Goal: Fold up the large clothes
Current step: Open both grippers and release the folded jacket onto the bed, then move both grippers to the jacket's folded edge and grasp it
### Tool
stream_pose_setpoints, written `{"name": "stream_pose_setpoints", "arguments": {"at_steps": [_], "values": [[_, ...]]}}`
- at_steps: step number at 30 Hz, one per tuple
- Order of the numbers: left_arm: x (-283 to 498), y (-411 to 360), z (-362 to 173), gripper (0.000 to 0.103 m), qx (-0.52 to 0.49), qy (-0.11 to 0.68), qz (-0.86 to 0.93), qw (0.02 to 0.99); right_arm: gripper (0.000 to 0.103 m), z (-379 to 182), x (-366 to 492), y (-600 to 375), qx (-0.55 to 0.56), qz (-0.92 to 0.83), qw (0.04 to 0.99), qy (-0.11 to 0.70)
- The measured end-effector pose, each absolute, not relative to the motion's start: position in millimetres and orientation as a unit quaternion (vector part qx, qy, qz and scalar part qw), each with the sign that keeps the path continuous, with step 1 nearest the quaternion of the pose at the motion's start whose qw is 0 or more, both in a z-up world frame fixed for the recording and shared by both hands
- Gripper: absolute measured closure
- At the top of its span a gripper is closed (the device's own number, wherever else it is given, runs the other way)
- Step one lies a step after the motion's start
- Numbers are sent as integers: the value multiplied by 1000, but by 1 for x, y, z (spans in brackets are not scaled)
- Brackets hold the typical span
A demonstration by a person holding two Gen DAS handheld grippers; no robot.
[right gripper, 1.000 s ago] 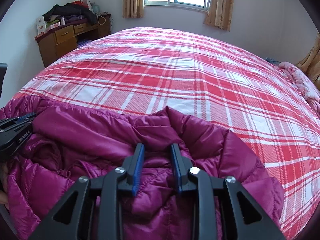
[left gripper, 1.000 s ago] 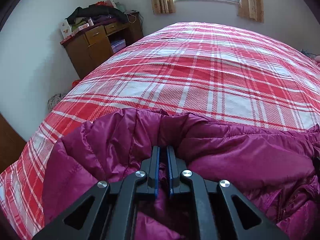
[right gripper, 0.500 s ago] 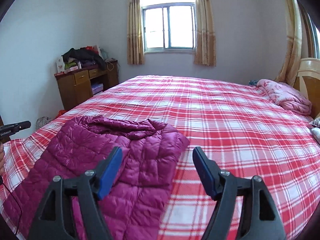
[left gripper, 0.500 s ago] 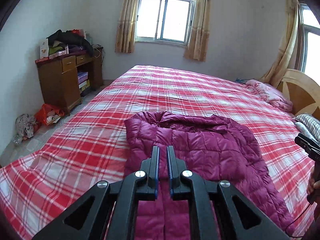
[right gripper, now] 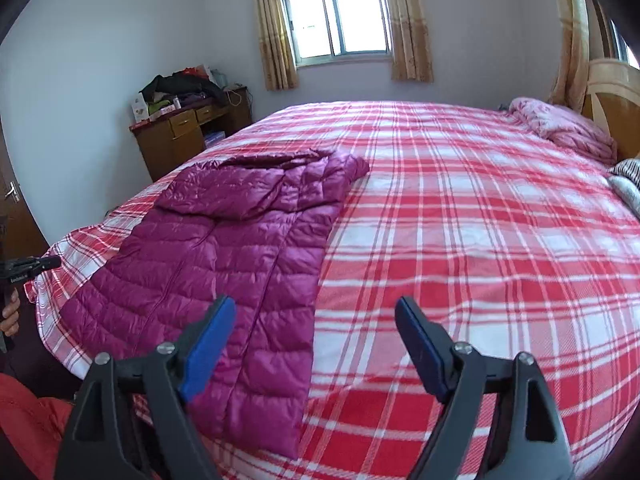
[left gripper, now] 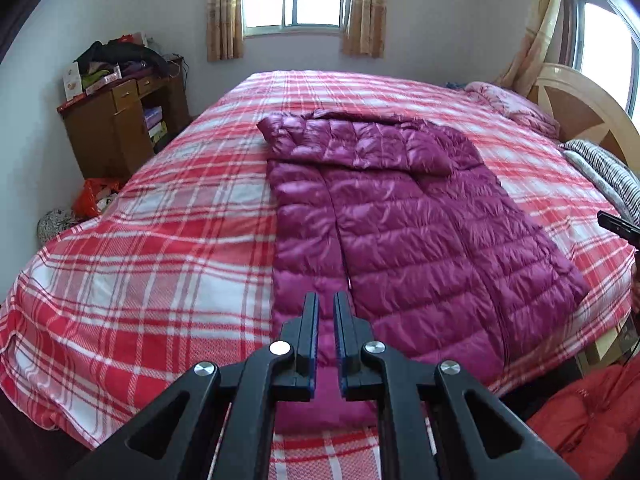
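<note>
**Magenta down coat laid out on the bed, both grippers drawn clear of it**

A wide bed under a red-and-white plaid cover filled most of both wrist views. I had it as my work surface because nothing smaller would take the coat at full length. A wooden headboard stood at the far right, with a pink bundle of bedding at that end, well apart from the coat.

The magenta quilted down coat lay flat and lengthwise near the edge closest to me, its hem toward me and its collar away. The top part was already turned over across the upper body, forming a band, so I judged the first fold done and the long body left to fold.

My right gripper hung above the cover just beside the coat's right edge. Its blue pads were spread wide and had just been opening, with nothing between them.

My left gripper hovered over the hem end. Its fingers were pressed almost together on nothing, a thin empty slit between them.

A cluttered wooden desk stood by the far wall.
</note>
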State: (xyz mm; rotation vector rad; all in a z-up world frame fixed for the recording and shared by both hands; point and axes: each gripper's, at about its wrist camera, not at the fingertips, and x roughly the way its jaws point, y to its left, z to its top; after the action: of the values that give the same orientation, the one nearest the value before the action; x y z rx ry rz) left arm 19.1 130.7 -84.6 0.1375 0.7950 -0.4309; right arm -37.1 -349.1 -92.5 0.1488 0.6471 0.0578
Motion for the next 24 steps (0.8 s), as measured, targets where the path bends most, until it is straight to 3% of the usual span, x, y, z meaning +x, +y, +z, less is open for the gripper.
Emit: {"name": "stream_pose_setpoints", "arguments": {"at_steps": [5, 16, 24], "values": [[27, 131, -124, 96, 56, 440, -192, 875, 19, -128, -42, -339, 122, 36, 925, 358], [26, 151, -148, 95, 29, 474, -183, 861, 19, -164, -42, -320, 137, 45, 900, 411], [29, 171, -150, 95, -74, 488, -240, 836, 18, -171, -40, -310, 138, 55, 894, 423]]}}
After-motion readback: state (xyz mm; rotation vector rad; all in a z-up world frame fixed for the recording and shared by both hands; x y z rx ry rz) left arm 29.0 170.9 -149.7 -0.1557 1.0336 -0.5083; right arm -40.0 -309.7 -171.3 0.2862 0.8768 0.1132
